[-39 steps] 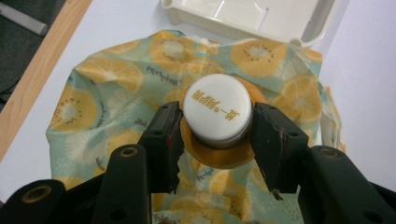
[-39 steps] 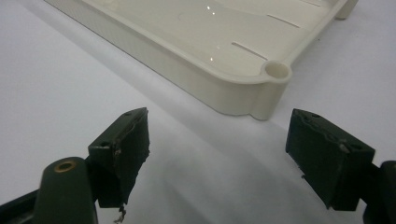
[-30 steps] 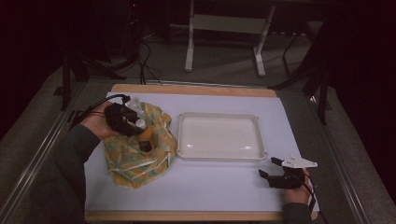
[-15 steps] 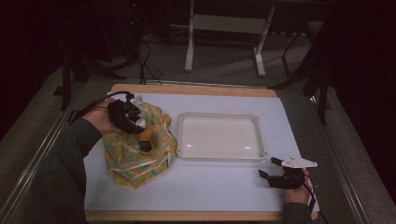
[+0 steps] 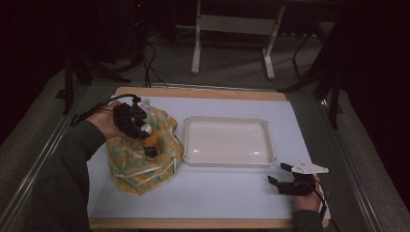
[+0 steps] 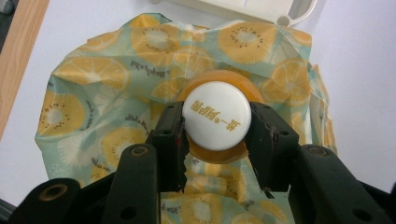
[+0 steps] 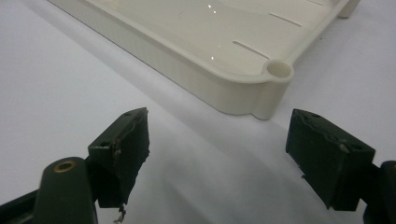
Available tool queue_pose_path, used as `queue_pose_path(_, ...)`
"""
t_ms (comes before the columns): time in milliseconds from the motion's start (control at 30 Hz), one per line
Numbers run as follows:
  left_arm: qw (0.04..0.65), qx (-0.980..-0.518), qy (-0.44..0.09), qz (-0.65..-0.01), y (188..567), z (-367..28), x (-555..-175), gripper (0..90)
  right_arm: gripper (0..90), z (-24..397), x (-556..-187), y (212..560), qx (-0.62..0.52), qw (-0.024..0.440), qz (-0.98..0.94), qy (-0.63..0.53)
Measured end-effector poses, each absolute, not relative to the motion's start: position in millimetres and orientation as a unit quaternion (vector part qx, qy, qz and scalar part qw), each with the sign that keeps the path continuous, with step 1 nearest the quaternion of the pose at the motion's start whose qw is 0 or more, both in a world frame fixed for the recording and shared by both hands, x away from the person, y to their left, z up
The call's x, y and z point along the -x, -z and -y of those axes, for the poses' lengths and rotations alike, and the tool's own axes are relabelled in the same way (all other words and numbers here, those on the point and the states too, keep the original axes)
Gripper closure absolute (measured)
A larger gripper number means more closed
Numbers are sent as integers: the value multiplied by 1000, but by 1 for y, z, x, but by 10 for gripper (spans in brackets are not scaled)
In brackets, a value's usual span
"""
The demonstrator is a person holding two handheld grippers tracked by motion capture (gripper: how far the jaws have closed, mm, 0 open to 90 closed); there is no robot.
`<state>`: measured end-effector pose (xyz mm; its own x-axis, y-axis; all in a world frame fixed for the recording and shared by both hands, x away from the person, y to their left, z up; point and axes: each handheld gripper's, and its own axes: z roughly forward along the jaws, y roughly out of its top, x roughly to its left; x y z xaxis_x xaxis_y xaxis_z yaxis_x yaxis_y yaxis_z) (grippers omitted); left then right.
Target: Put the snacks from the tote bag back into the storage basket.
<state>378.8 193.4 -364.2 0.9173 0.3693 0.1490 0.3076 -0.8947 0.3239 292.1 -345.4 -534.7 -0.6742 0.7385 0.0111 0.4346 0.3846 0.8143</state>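
A small orange bottle with a round white cap [image 6: 216, 121] stands among the folds of a citrus-print cloth [image 6: 93, 93]. My left gripper [image 6: 216, 135] is shut on the cap, one black pad pressing on each side; its jaws have just been closing around it. In the high view this gripper [image 5: 147, 140] reaches in from the left over the cloth [image 5: 140, 169], with the orange bottle [image 5: 151, 139] at its tip. My right gripper [image 7: 217, 158] stands open and holds nothing, low over the white mat near a corner of the cream tray [image 7: 224, 88]; in the high view the right gripper [image 5: 279, 174] is at the front right.
The cream tray [image 5: 227, 162] lies in the middle of the white mat [image 5: 217, 198], with nothing in it. A wooden table edge [image 5: 203, 92] borders the mat at the back. Dark floor, cables and a stand lie beyond the table.
My left gripper has shifted a little over the cloth and the orange bottle now sits slightly higher at its tip. The right gripper has not moved.
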Motion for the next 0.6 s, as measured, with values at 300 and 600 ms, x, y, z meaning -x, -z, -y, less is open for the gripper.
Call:
queue_pose_path(300,143,-969,-98,-177,362,-198,-379,589,210,345,-292,535,-361,180,-812,-421)
queue_pose_path(600,144,-968,-100,-181,359,-198,-378,589,210,345,-292,535,-360,181,-812,-421)
